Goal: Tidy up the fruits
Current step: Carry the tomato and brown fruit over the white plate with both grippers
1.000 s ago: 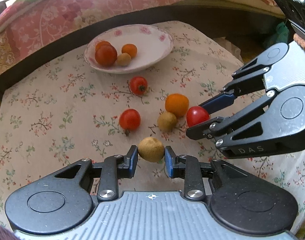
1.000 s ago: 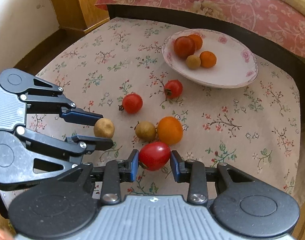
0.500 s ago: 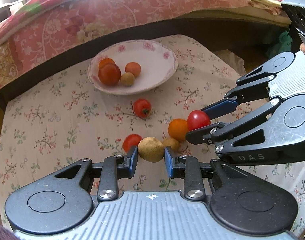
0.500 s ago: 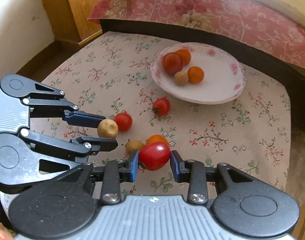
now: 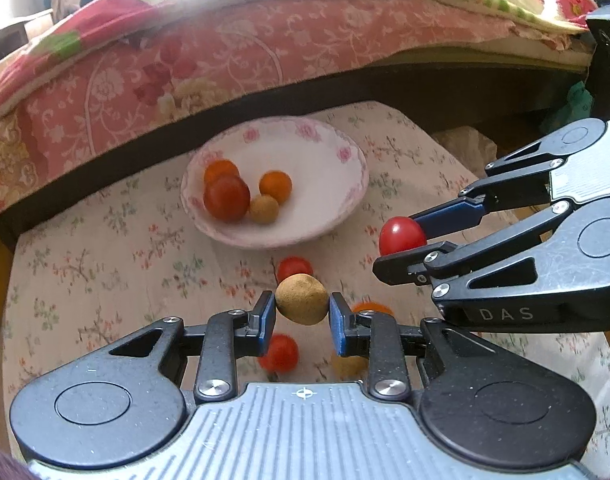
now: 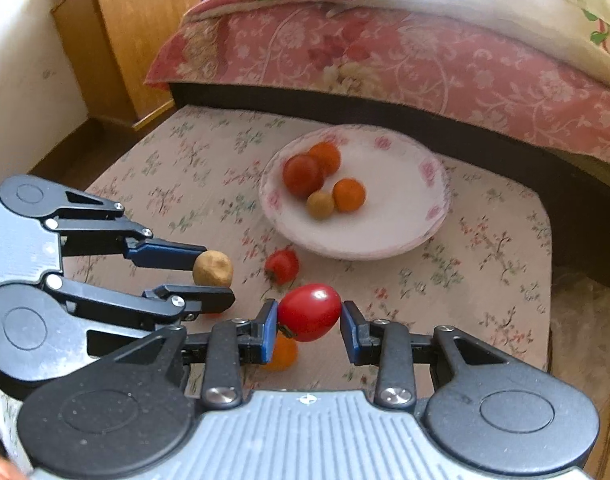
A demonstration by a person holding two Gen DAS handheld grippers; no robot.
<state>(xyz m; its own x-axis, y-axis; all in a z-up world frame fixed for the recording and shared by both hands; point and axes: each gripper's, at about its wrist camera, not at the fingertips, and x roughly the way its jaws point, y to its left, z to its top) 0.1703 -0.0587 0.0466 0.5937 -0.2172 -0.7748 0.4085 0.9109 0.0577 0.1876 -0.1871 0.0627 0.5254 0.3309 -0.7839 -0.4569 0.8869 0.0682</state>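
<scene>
Left tool (image 5: 301, 311) clamps brown fruit (image 5: 301, 299) | right tool (image 6: 309, 316) clamps red tomato (image 6: 309, 312) | orange fruit (image 6: 281, 354) half hidden beneath

Both tongs, left (image 5: 301, 312) and right (image 6: 309, 320), clamped, side by side, angled downward.

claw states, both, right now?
Left claw: closed on the small tan fruit, held off the table.
Right claw: closed on the red tomato, also lifted.

Brown fruit (image 5: 301, 299) between tool (image 5: 301, 318) pads
</scene>
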